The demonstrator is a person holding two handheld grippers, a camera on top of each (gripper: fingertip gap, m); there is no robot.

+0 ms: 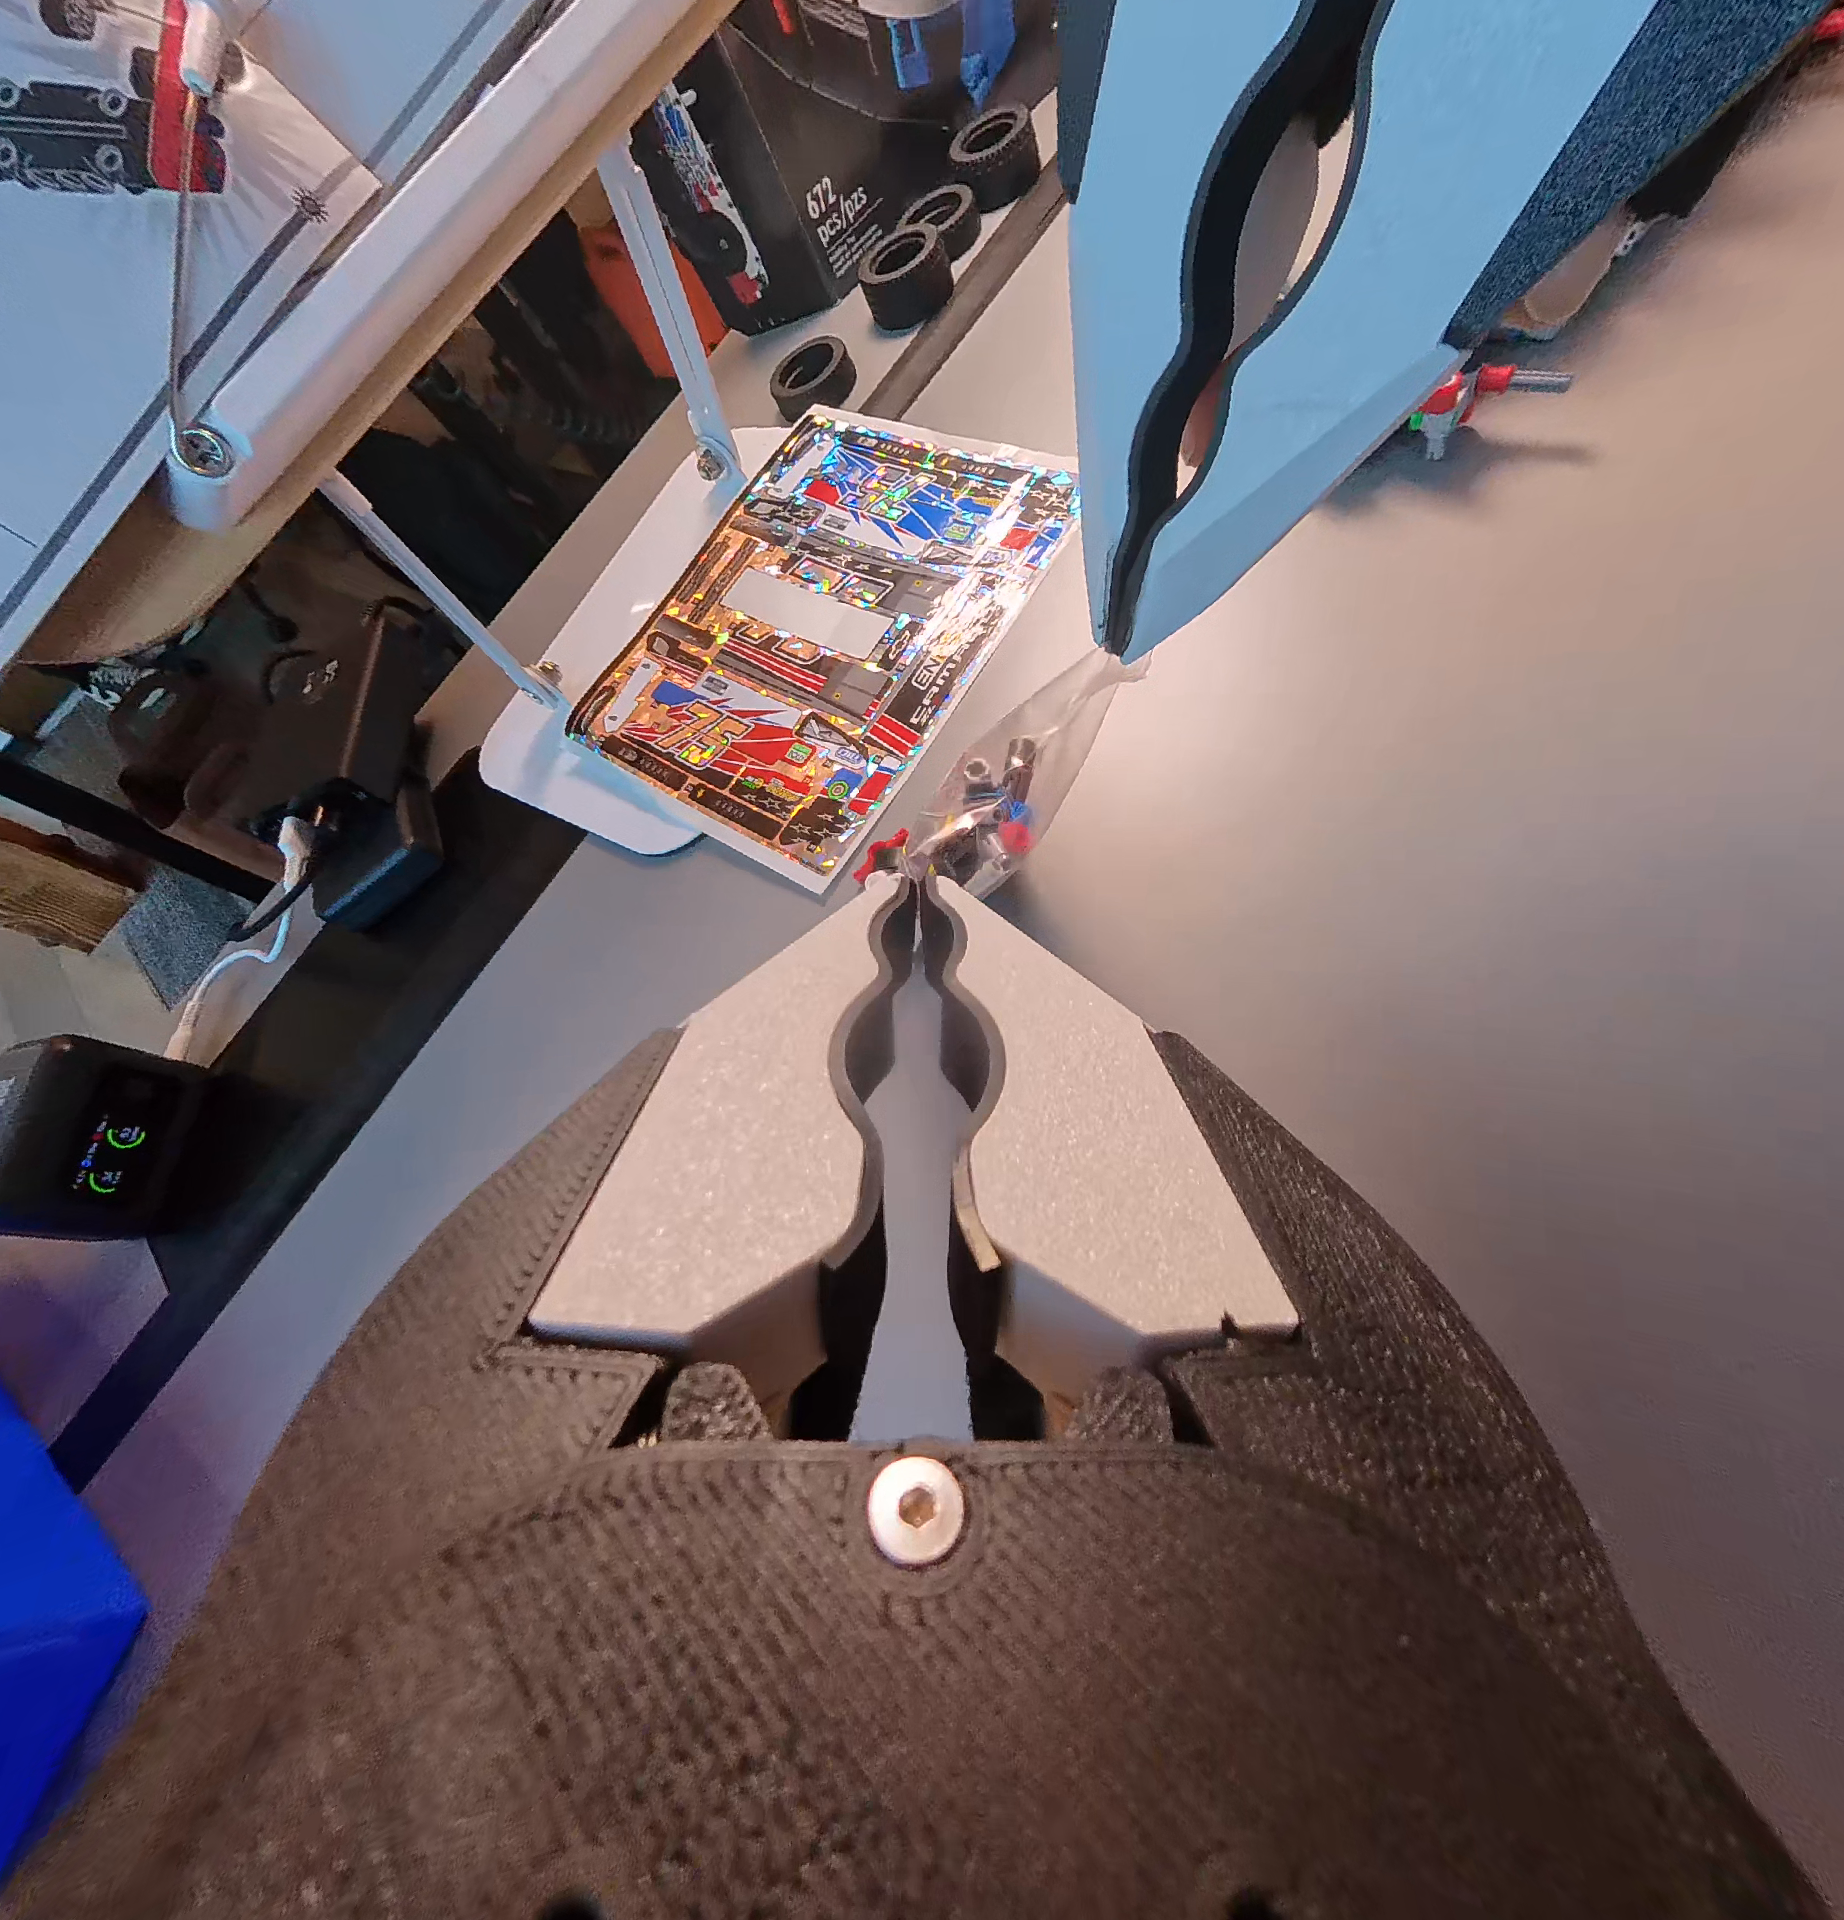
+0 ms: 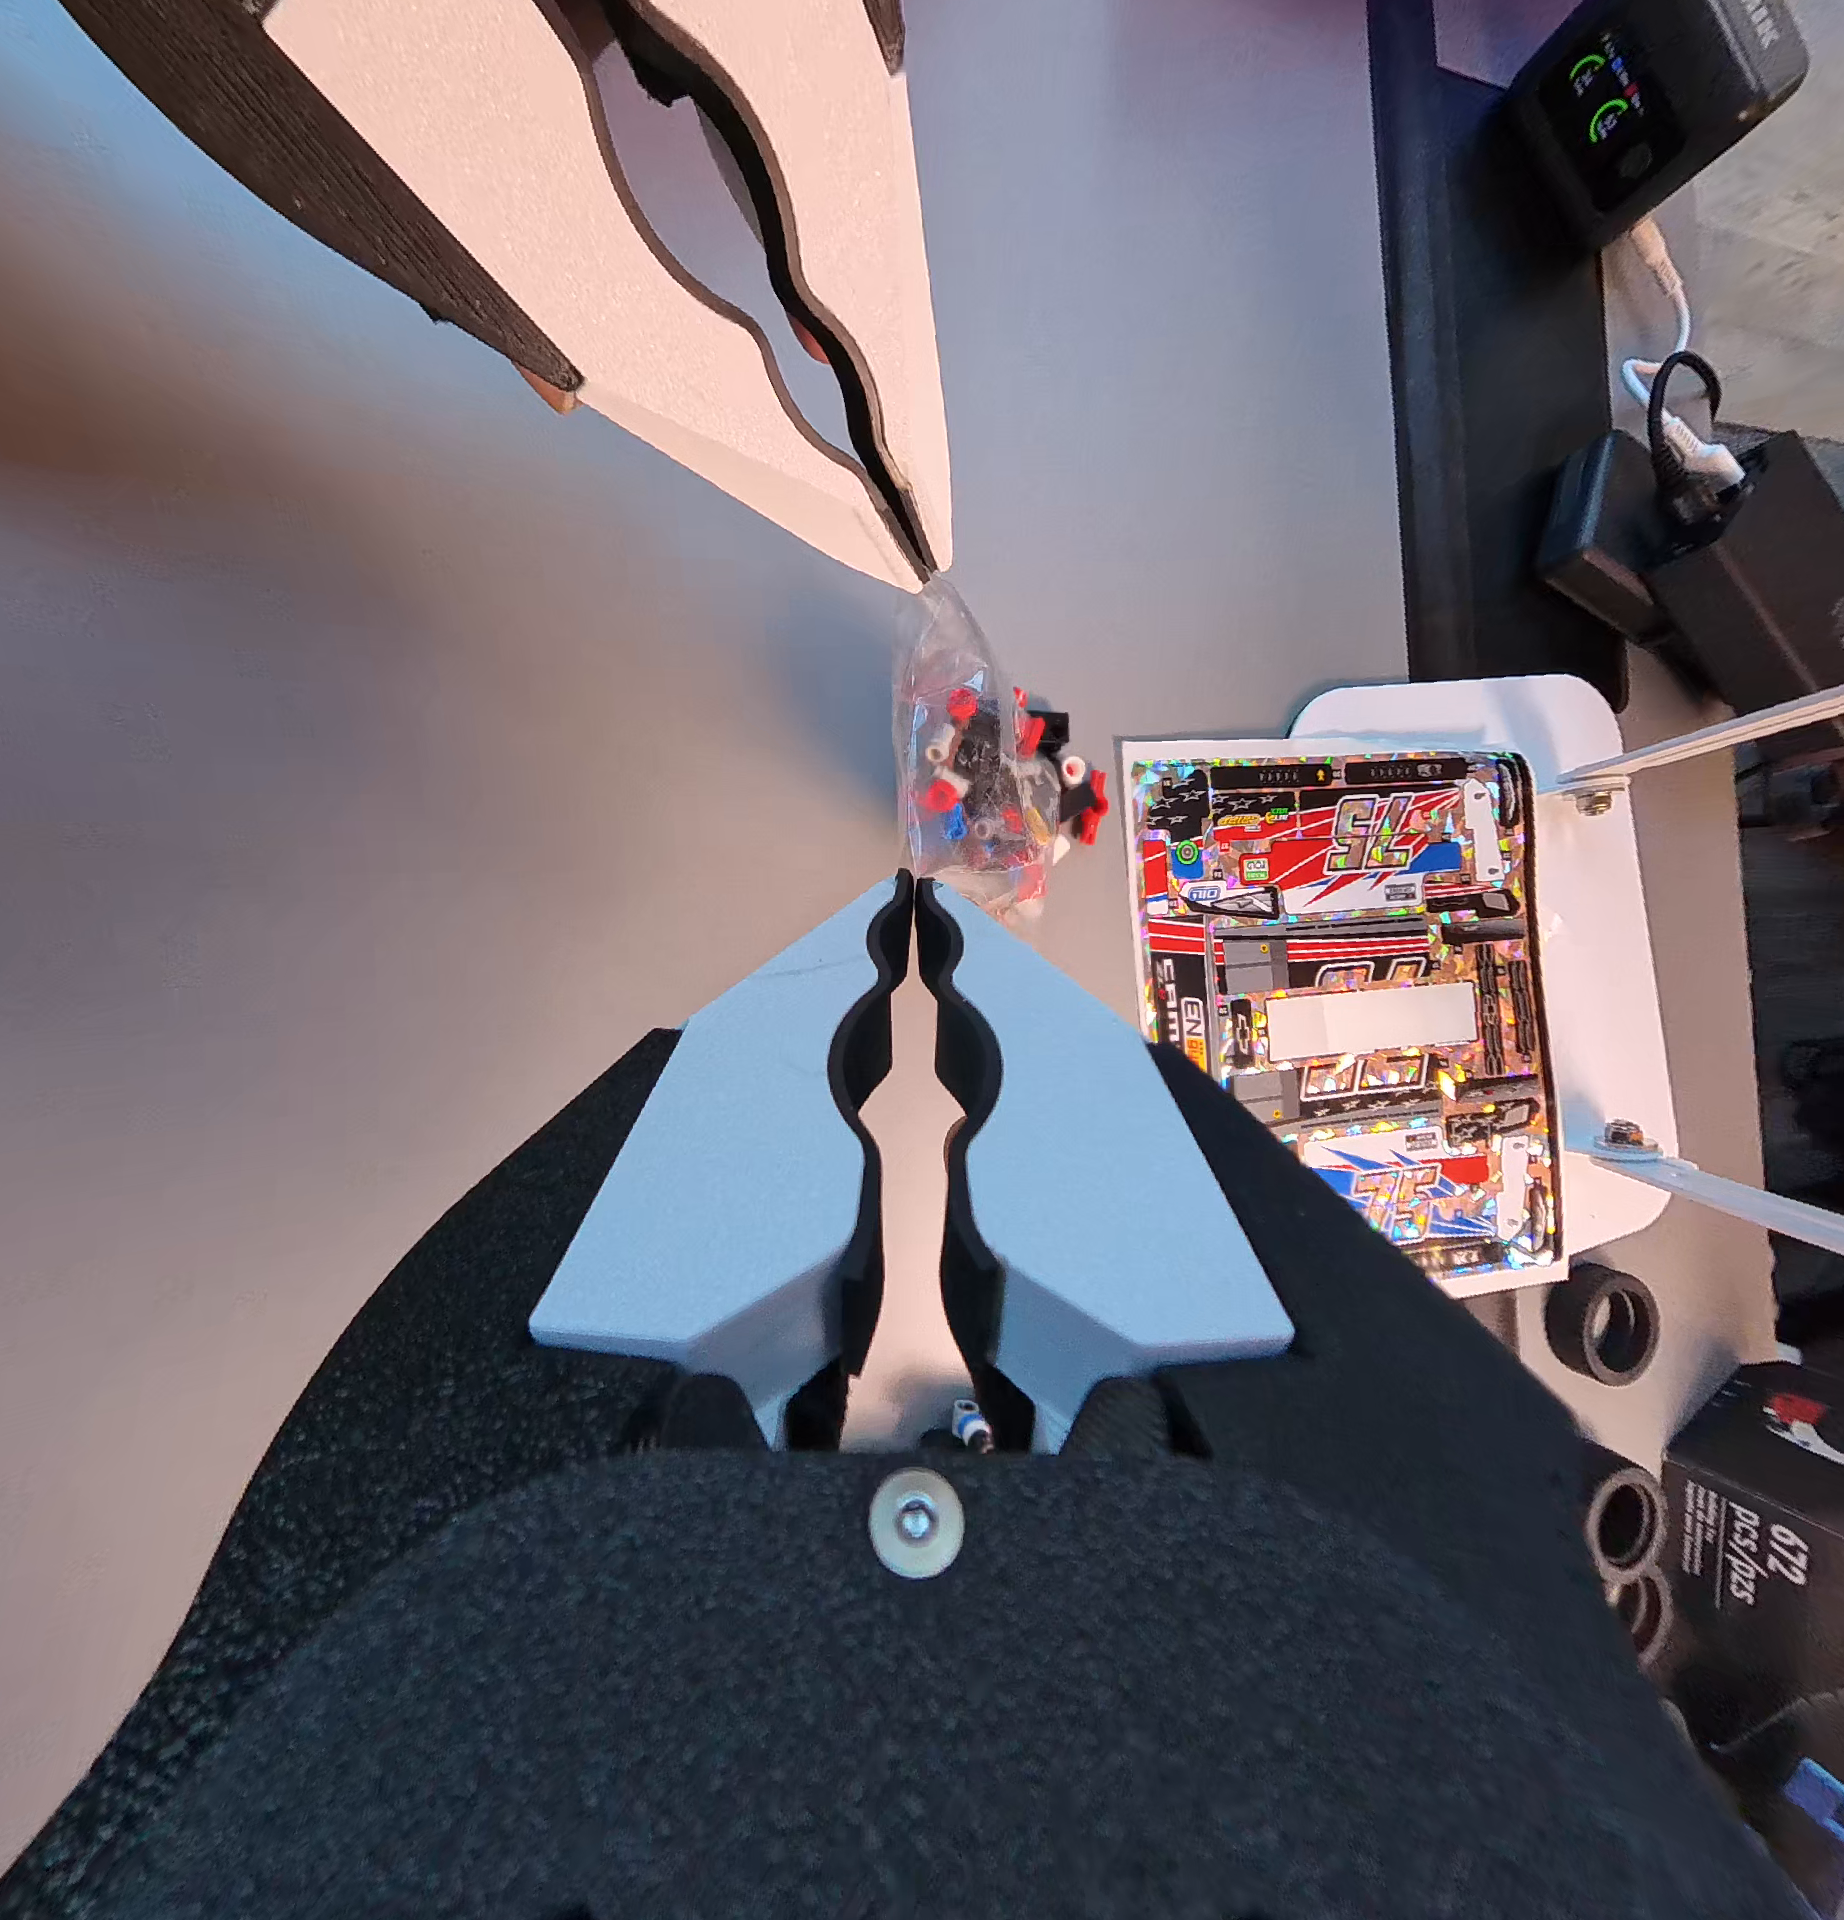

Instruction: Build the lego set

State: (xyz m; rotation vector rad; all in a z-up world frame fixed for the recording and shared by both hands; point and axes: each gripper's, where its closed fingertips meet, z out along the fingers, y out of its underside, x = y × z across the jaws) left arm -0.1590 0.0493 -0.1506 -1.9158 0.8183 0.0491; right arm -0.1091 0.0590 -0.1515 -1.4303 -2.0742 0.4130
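- The desk (image 1: 1520, 935) is a smooth, matte grey slab; past its edge, lower down, sit black power adapters (image 2: 1749, 551) with cables and a small black device with a lit screen (image 1: 97, 1132).
- Near that edge a white metal stand base (image 2: 1624, 935) carries a glittery holographic sticker sheet (image 1: 845, 634), rectangular and flat, overhanging the base onto the desk.
- Ribbed black rubber tyres (image 1: 907, 270) stand beside a black Lego box (image 1: 793, 187) farther along the edge.
- A crinkled clear plastic bag of small Lego parts (image 2: 959, 779), red, blue, white and black, hangs stretched between both tongs, just beside the sticker sheet.
- The left gripper (image 1: 916, 883), grey wedge fingers with wavy black pads, is pressed together on one end of the bag.
- The right gripper (image 2: 915, 883) pinches the opposite end likewise.
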